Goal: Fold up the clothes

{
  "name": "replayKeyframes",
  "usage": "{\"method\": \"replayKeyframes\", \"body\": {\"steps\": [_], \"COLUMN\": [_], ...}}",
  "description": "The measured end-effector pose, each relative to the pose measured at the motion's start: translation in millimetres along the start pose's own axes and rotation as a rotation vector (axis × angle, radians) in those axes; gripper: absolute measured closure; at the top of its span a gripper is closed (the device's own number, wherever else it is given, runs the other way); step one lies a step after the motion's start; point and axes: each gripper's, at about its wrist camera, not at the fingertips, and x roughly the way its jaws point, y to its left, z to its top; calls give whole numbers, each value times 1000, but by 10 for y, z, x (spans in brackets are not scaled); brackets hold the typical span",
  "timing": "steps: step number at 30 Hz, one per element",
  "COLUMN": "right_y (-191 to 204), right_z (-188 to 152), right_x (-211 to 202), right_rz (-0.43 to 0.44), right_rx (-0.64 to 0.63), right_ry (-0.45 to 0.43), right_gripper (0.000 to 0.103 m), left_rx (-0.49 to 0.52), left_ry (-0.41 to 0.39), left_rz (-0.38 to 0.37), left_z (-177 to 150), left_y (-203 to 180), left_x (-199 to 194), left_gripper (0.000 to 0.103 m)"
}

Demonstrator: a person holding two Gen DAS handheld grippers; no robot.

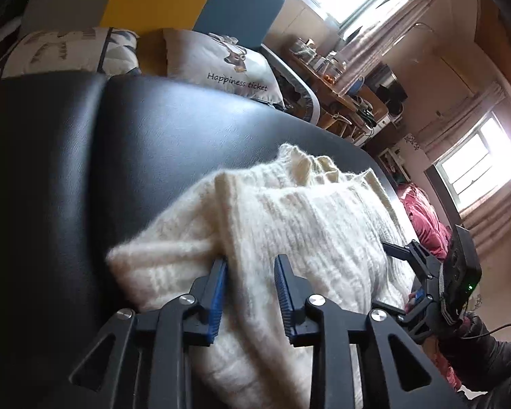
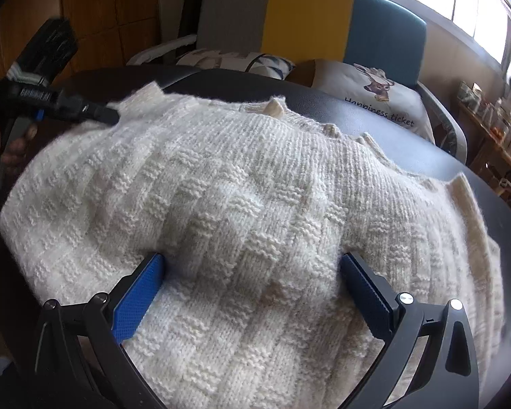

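**Cream sweater on the black table, a gripper at each side**

The cream knitted sweater (image 2: 248, 204) lies spread on the black table (image 1: 153, 143), filling most of the right wrist view. Its near hem runs under both grippers and out of frame, so the lower edge cannot be seen.

The left gripper (image 1: 250, 272) has a thick fold of knit standing between its blue pads (image 1: 218, 300); the jaws are partly open, and whether the pads actually pinch the wool cannot be told. The right gripper (image 2: 252, 272) stands wide open, its tips pressed down into the knit, gripping nothing.

Only the right wrist view shows the basket-weave panel and the ribbed far edge ahead of its jaws. Only the left wrist view shows the doubled-over side fold, and a red garment (image 1: 422, 218) beyond the table's edge, to the right of its jaws.

Bare tabletop lies to the left of and beyond the left jaws. Past the far edge sit a printed cushion (image 2: 374, 102) and a grey, yellow and blue chair back (image 2: 310, 17).
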Motion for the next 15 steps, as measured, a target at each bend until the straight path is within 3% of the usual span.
{"method": "replayKeyframes", "body": {"steps": [5, 9, 10, 11, 15], "right_y": [-85, -290, -341, -392, -587], "right_z": [216, 510, 531, 547, 562], "right_x": [-244, -218, -106, 16, 518], "right_rz": [36, 41, 32, 22, -10], "right_rx": [-5, 59, 78, 97, 176], "right_ry": [-32, -75, -49, -19, 105], "right_gripper": [0, 0, 0, 0, 0], "left_rx": [-19, 5, 24, 36, 48], "left_ry": [4, -50, -64, -66, -91], "left_rz": [-8, 58, 87, 106, 162], "left_z": [150, 152, 128, 91, -49], "left_y": [30, -27, -55, -64, -26], "left_x": [63, 54, 47, 47, 22], "left_gripper": [75, 77, 87, 90, 95]}}
